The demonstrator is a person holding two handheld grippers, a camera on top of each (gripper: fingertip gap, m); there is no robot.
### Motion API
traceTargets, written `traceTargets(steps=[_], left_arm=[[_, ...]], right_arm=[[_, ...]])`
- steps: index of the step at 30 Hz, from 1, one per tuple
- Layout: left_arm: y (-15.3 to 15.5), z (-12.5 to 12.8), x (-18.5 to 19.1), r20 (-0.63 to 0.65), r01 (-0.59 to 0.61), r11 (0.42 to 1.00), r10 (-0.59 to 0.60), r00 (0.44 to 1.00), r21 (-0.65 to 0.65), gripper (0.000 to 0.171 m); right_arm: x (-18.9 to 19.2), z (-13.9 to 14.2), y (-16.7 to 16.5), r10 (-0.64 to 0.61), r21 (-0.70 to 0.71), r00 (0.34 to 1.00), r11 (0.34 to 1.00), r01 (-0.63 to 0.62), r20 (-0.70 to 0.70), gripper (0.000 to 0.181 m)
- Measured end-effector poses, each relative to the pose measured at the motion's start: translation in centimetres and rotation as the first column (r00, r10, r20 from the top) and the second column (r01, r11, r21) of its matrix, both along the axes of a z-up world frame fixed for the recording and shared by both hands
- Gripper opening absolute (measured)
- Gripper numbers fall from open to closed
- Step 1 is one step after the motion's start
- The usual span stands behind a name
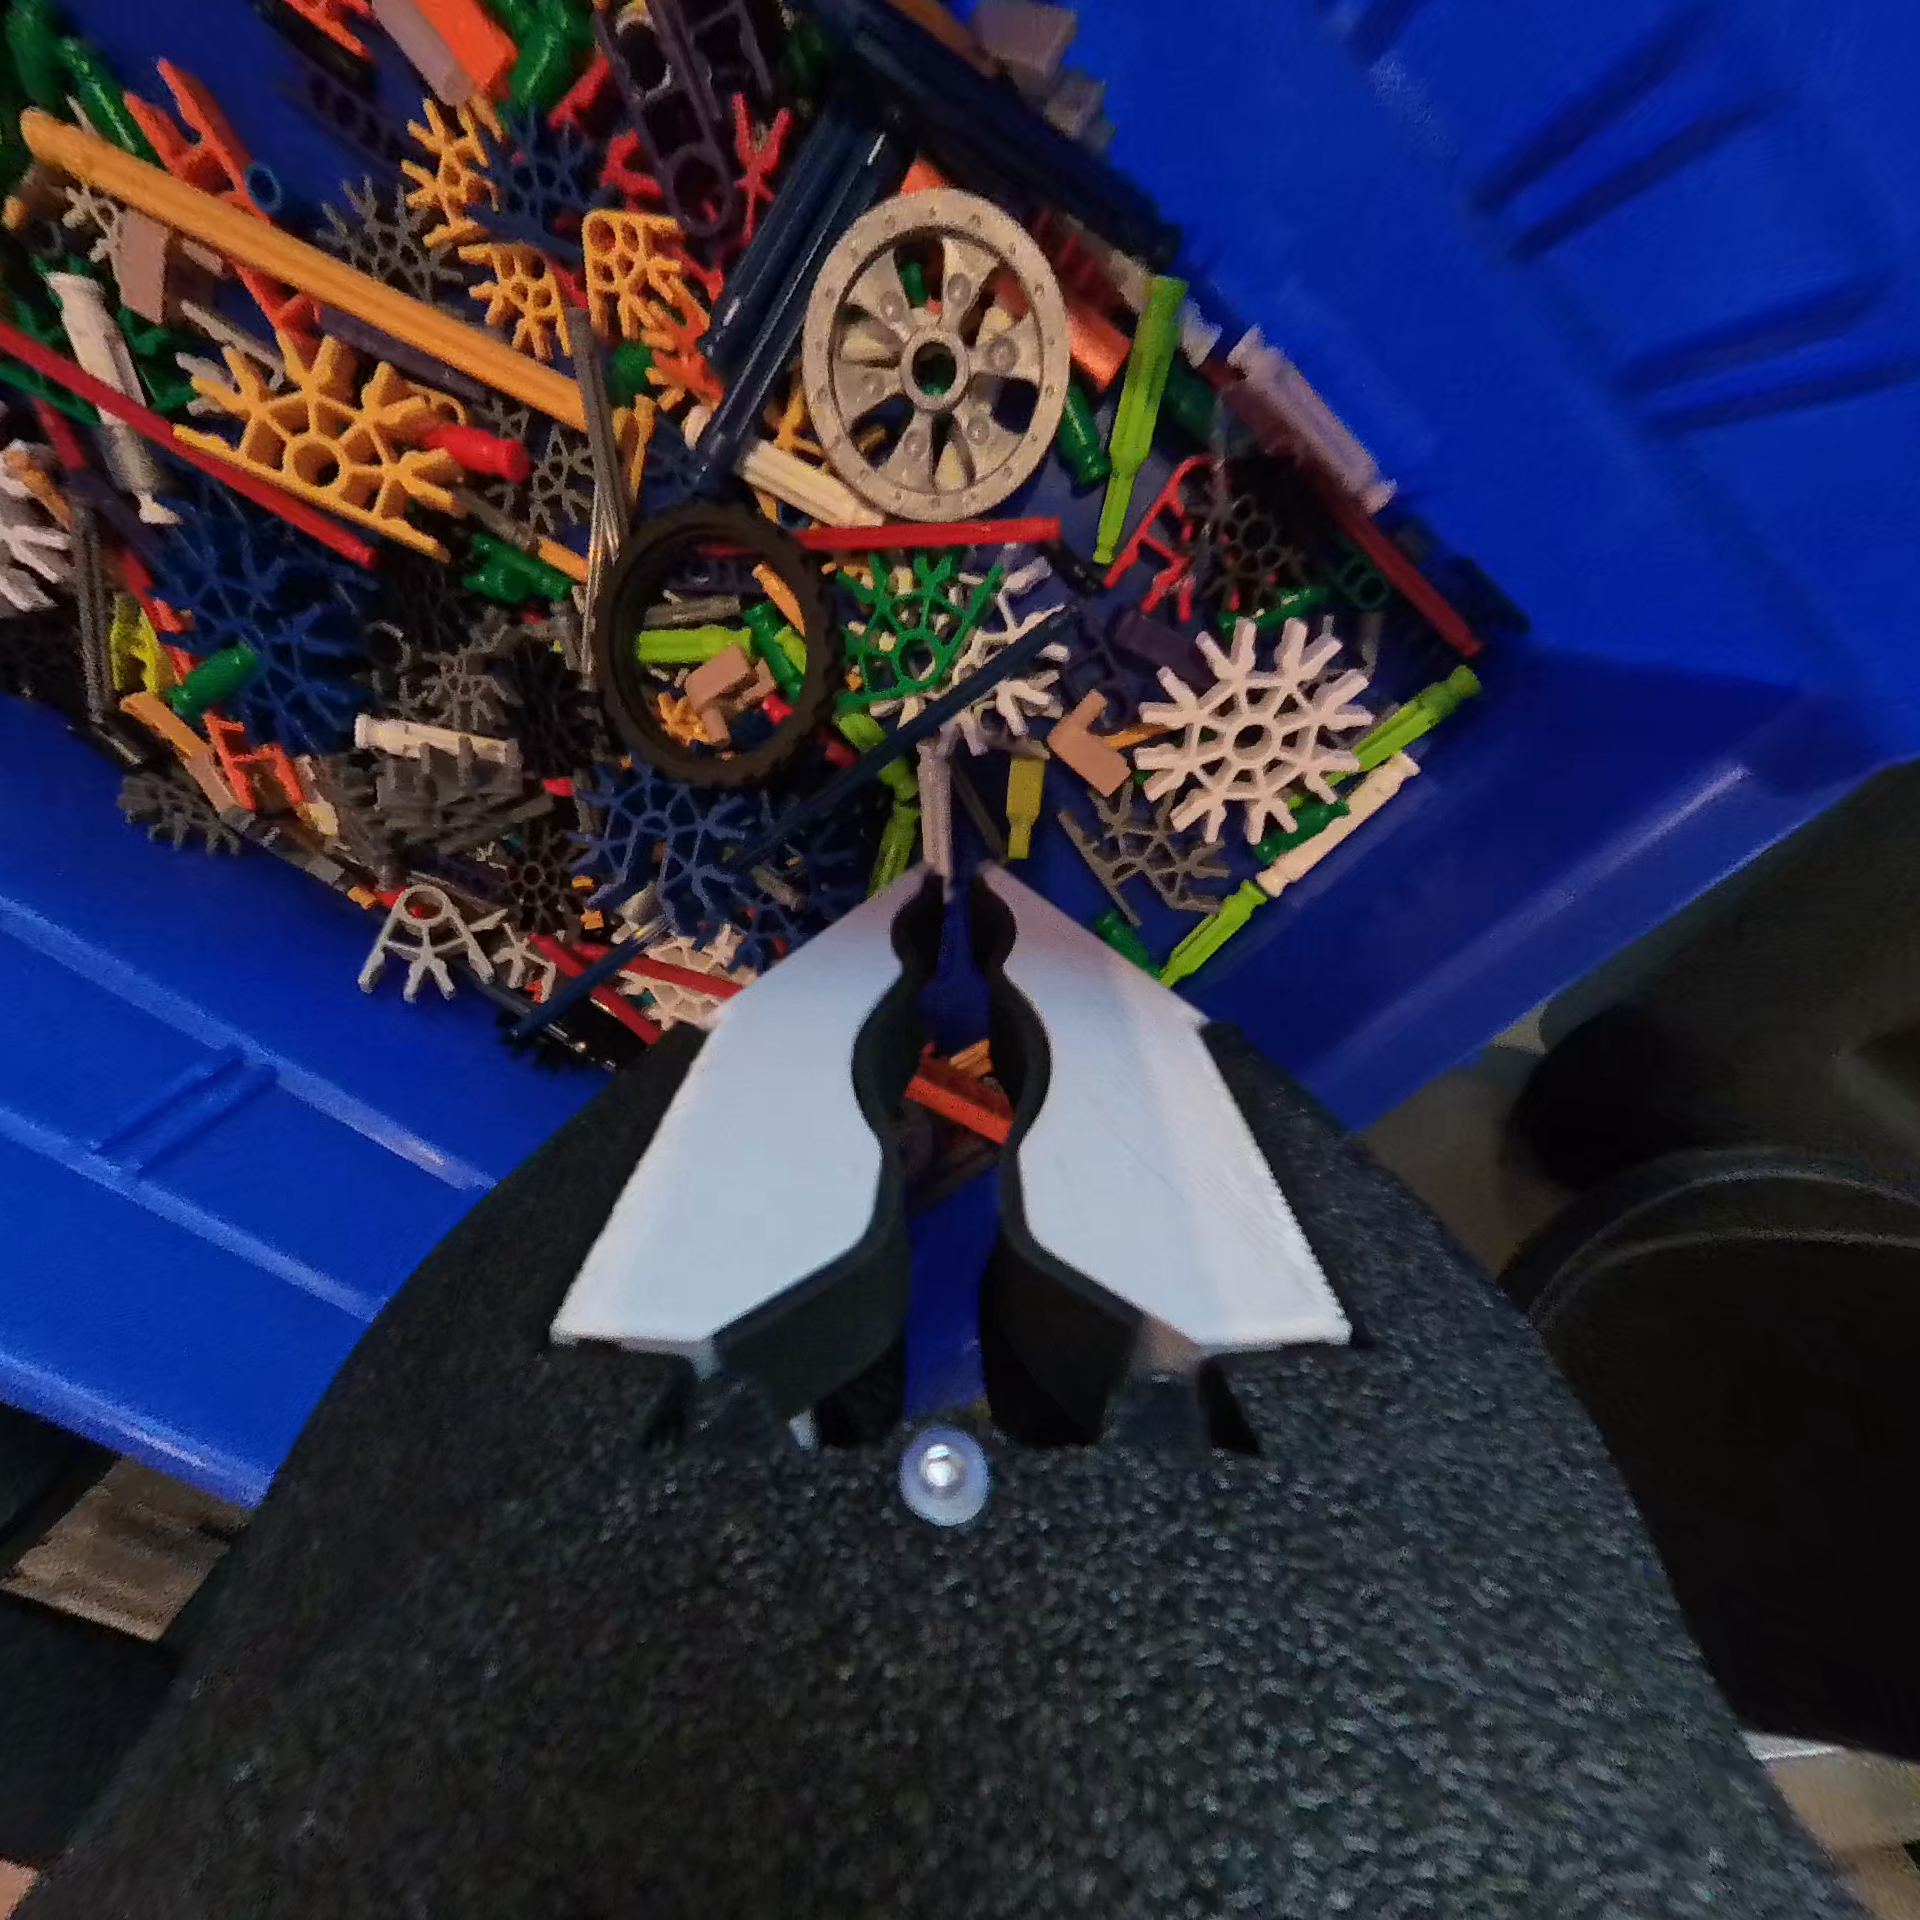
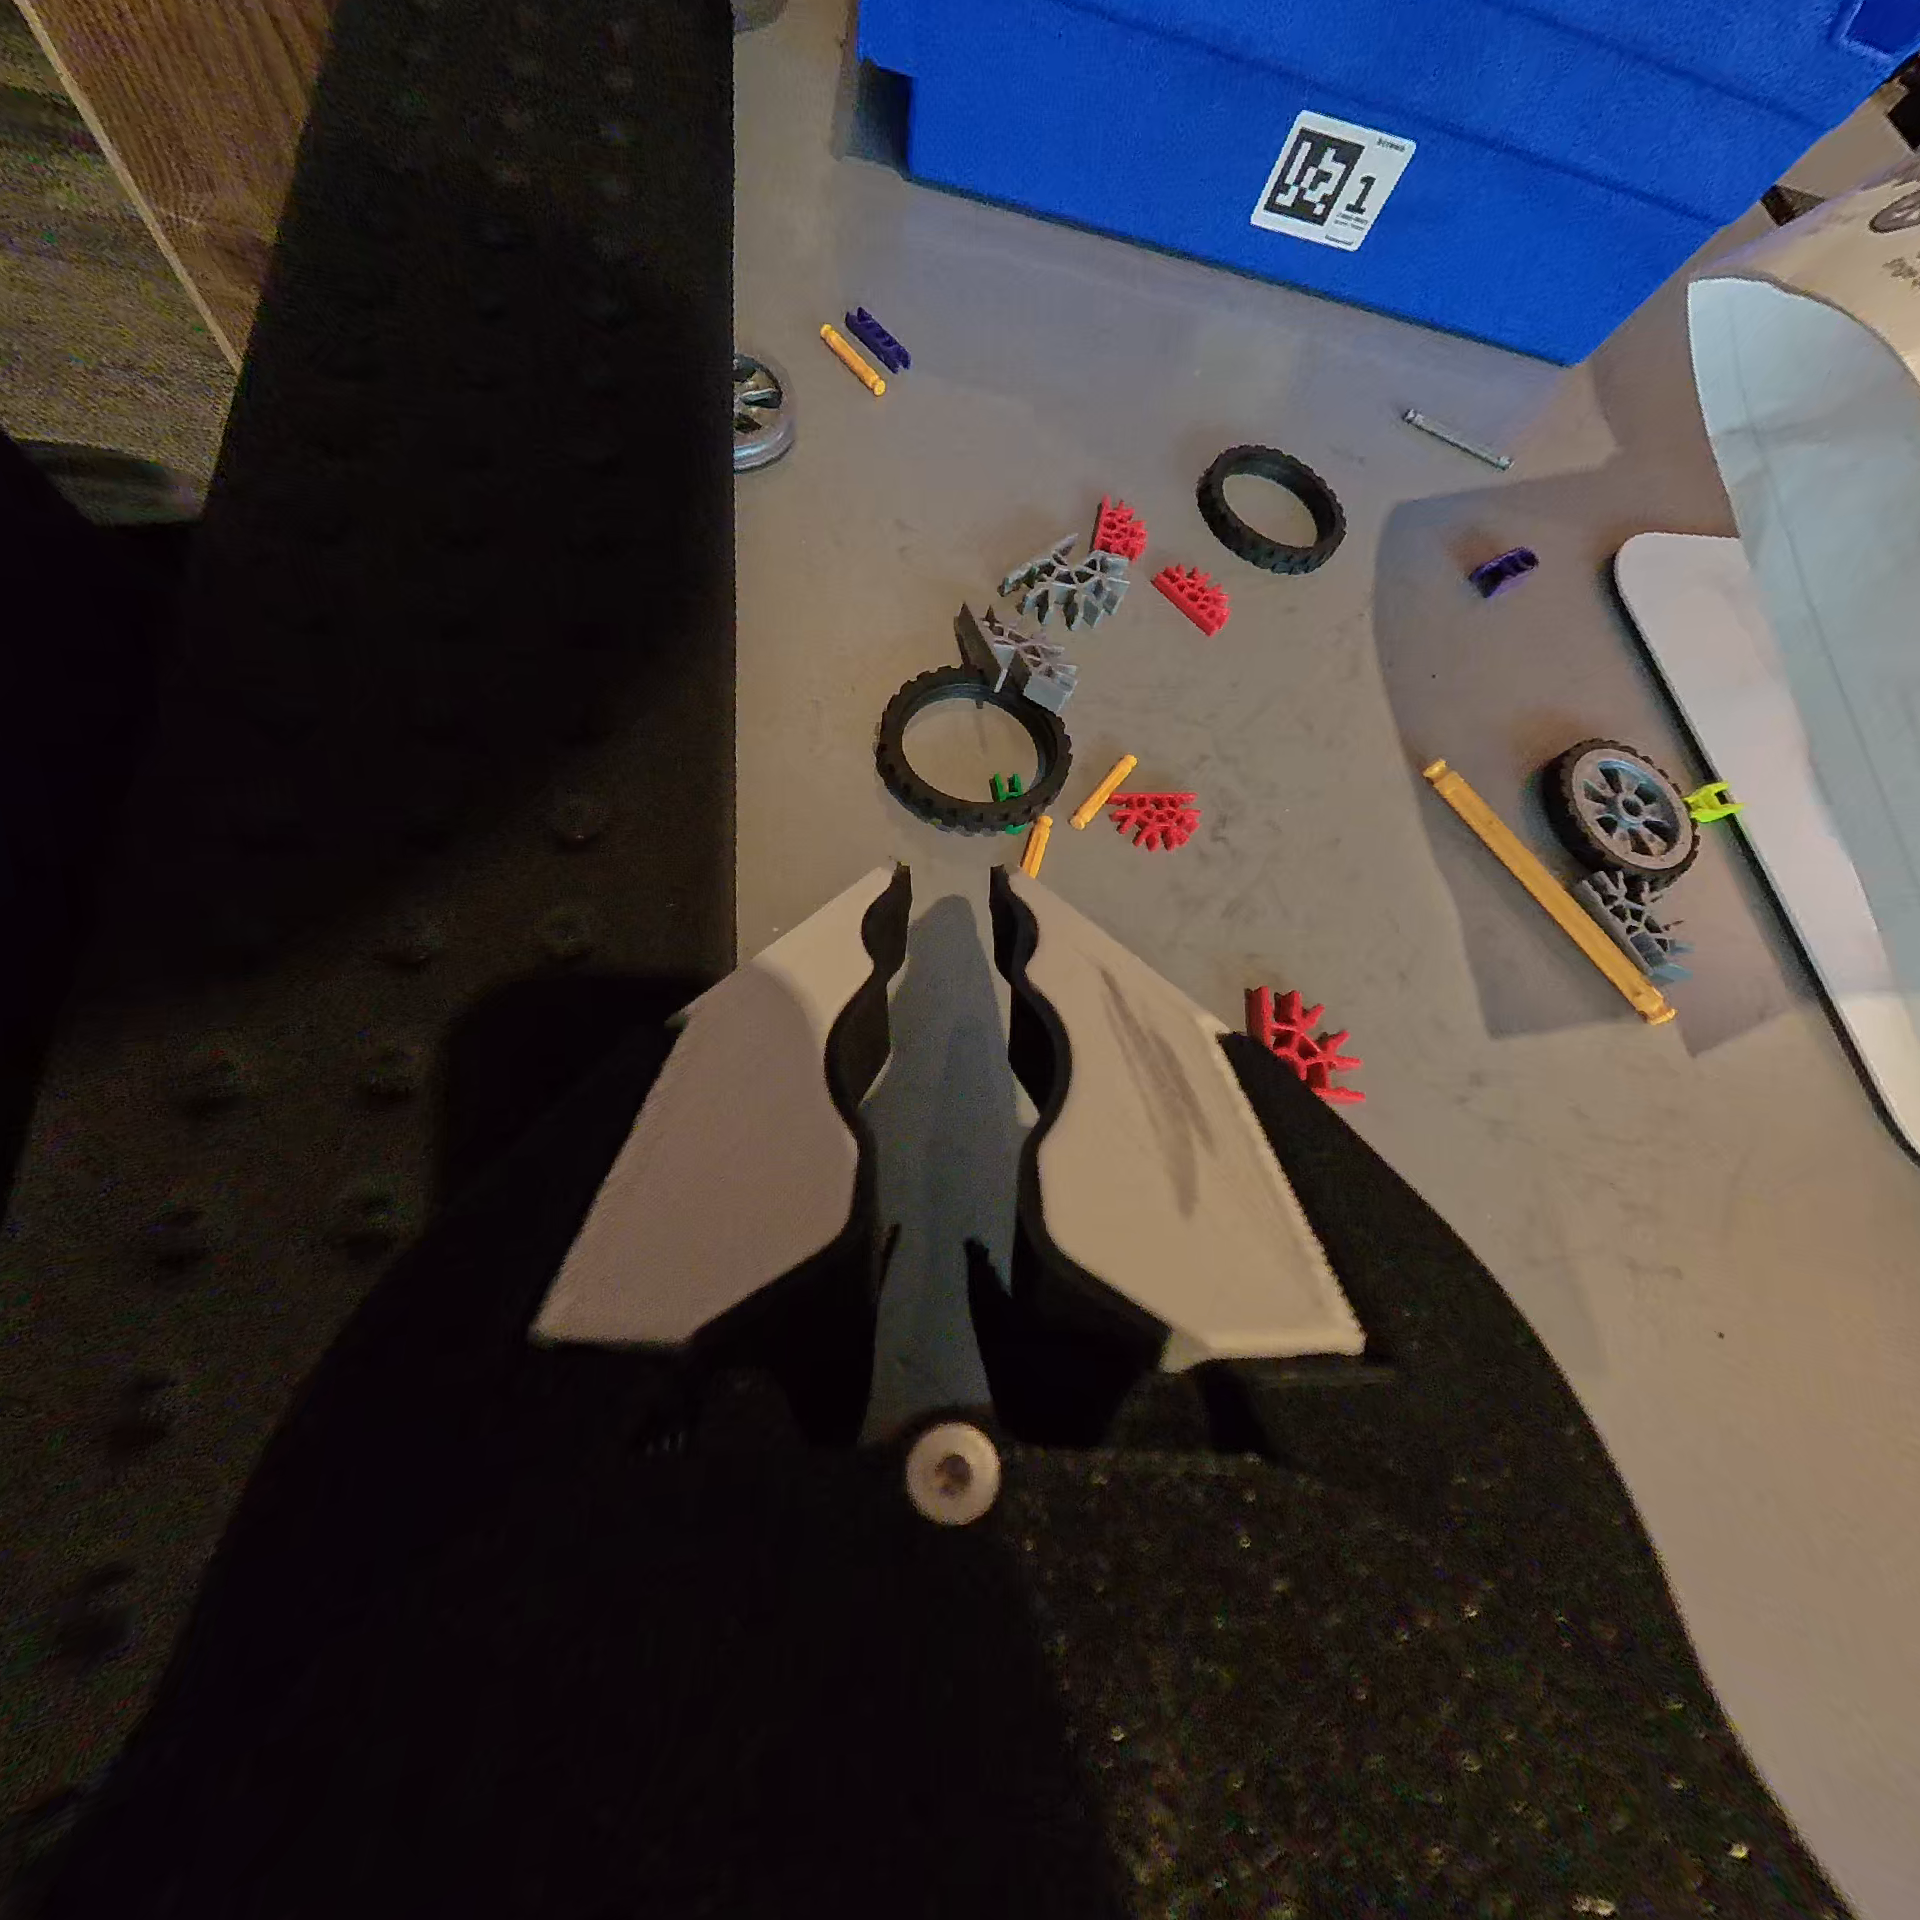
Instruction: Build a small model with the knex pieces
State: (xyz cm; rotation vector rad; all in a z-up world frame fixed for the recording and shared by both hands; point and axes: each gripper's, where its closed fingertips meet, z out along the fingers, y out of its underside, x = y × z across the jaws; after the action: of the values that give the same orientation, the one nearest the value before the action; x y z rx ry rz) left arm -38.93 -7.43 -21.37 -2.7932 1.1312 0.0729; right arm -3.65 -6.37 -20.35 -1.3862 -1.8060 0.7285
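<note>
My left gripper (image 1: 953, 878) hangs over a blue bin (image 1: 1558, 312) full of mixed plastic building pieces. Its fingers are nearly together and pinch the end of a thin pale grey rod (image 1: 935, 805) that sticks out from the tips. Close ahead lie a black tyre ring (image 1: 717, 644), a grey spoked wheel (image 1: 935, 353) and a white snowflake connector (image 1: 1252, 727). My right gripper (image 2: 948, 873) is a little open and empty above a grey table (image 2: 1351, 1351). Just ahead of its tips lies a black tyre ring (image 2: 971, 764) with a small green clip (image 2: 1006, 787) at its rim.
Loose on the table are grey connectors (image 2: 1070, 582), red connectors (image 2: 1153, 816), short yellow rods (image 2: 1103, 790), a second tyre (image 2: 1270, 525), a wheel with tyre (image 2: 1623, 816) and a long yellow rod (image 2: 1538, 883). The blue bin (image 2: 1351, 156) stands behind. A black studded board (image 2: 468, 520) lies on the left, and a white object (image 2: 1818, 520) on the right. There is about 35 centimeters between the tips of the two grippers. The white snowflake connector (image 1: 1252, 727) lies some 5 centimeters from my left tips, 30 centimeters from my right tips. The grey spoked wheel (image 1: 935, 353) lies some 8 centimeters from my left tips, 30 centimeters from my right tips.
</note>
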Motion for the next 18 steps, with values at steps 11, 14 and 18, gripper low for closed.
traceTargets(steps=[11,14,18], left_arm=[[0.1,-1.2,-0.2,-0.044,0.012,1.000,-0.013,0.999,-0.029,0.005],[0.0,-0.9,-0.4,-0.032,-0.002,1.000,0.002,0.999,-0.011,0.005],[-0.3,1.9,-0.7,-0.069,-0.021,0.998,0.025,0.997,0.059,0.005]], right_arm=[[0.0,0.1,-0.1,0.006,0.006,1.000,1.000,-0.006,-0.003,0.015],[0.0,0.2,-0.1,0.006,0.008,1.000,1.000,-0.006,-0.009,0.015],[-0.1,0.7,-0.5,0.017,0.023,1.000,1.000,-0.016,-0.027,0.015]])
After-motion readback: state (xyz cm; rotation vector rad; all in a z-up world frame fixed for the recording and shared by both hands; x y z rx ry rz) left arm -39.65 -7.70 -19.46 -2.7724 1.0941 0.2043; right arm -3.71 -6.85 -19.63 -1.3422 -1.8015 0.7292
